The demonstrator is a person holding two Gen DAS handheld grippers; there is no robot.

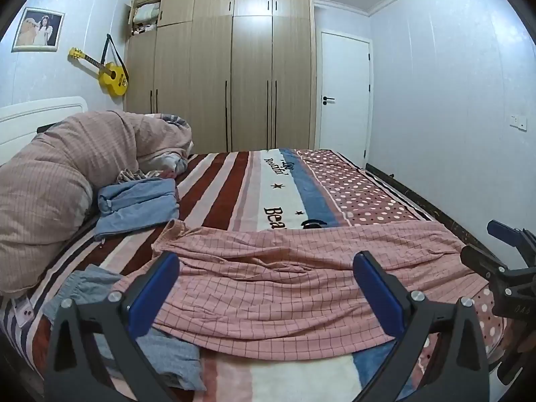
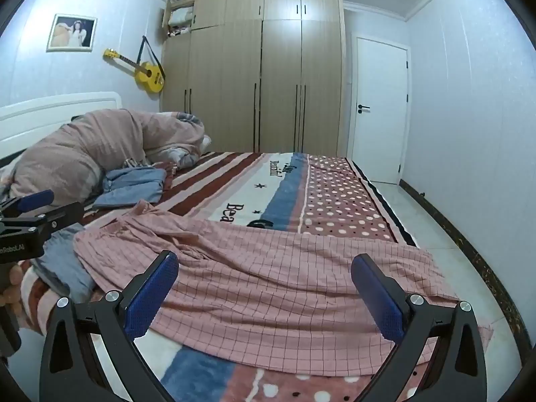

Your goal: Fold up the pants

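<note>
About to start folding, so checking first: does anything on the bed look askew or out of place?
The pink checked pants lie spread but wrinkled, their left end bunched. A wardrobe top door stands open.

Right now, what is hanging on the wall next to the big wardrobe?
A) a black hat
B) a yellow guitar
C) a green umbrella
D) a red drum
B: a yellow guitar hangs by a dark strap on the wall just left of the wooden wardrobe, below and to the right of a framed picture.
</note>
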